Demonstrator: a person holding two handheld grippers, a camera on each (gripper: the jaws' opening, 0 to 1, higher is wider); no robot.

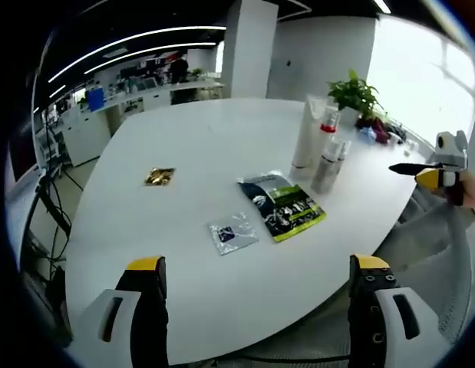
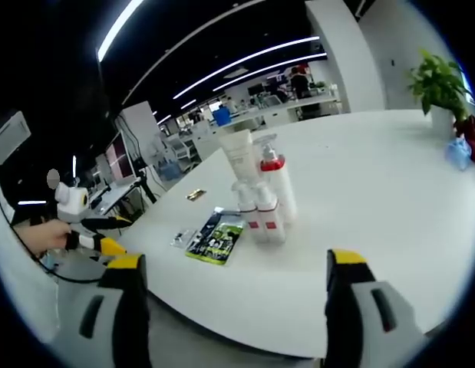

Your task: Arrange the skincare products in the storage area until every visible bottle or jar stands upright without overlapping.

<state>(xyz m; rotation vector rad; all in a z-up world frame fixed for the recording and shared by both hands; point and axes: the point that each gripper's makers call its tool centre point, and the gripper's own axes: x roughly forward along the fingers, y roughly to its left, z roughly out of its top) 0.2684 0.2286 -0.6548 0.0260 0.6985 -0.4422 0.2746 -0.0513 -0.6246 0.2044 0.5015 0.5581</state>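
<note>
Your left gripper [image 1: 255, 295] and right gripper [image 2: 235, 287] both stand wide apart, holding nothing. The bottles [image 2: 262, 201] cluster upright on the white table [image 1: 199, 153], touching. Reach in carelessly and one jaw could topple a neighbour.

Black tongs [image 1: 256, 307] w/ yellow tips, white housings

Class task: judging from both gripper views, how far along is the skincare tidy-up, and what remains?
Done: the tall white tube, the pump bottle and two small bottles already stand upright, grouped close together. In hand: nothing; the left claw and right claw are open, off the table edge. Left: the sachets lie flat; whether the bottles touch is unclear.
</note>
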